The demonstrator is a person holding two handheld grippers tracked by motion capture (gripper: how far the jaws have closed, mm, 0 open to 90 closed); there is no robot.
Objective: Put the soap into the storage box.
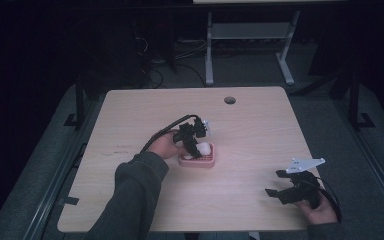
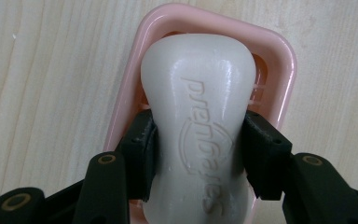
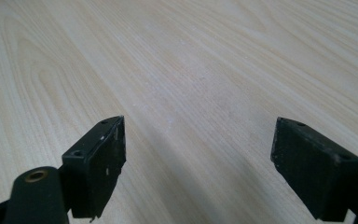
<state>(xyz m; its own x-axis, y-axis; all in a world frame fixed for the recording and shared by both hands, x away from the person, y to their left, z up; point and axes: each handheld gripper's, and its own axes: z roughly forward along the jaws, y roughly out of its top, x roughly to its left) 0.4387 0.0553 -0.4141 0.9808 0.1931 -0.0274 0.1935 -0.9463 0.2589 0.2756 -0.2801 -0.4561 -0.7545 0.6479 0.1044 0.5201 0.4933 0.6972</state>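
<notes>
Near the middle of the table [image 1: 130, 130], the left tool [image 1: 196, 144] is clamped on a white bar of soap [image 1: 204, 148], its black pads [image 2: 140, 154] pressing the bar's narrow waist from both sides. Directly under the soap sits a pink soap dish [image 1: 206, 162], and the bar is over the dish's hollow; whether it rests on the dish floor or is held just clear of it cannot be told. From the left gripper view, the soap [image 2: 198, 126] runs toward twelve o'clock, its rounded end close to the far rim of the pink soap dish [image 2: 286, 65], and raised lettering shows on its upper face. A hand in a grey sleeve [image 1: 135, 200] comes in from about seven o'clock in the high view and carries that tool, with a black cable arching away toward ten o'clock. At roughly four o'clock from the dish, well apart from it and near the table's front edge, the right tool [image 1: 278, 185] is held low above the wood with a grey three-cornered plate on top. Its jaws stand wide apart with bare table [image 3: 191, 70] between them, gripping nothing.
</notes>
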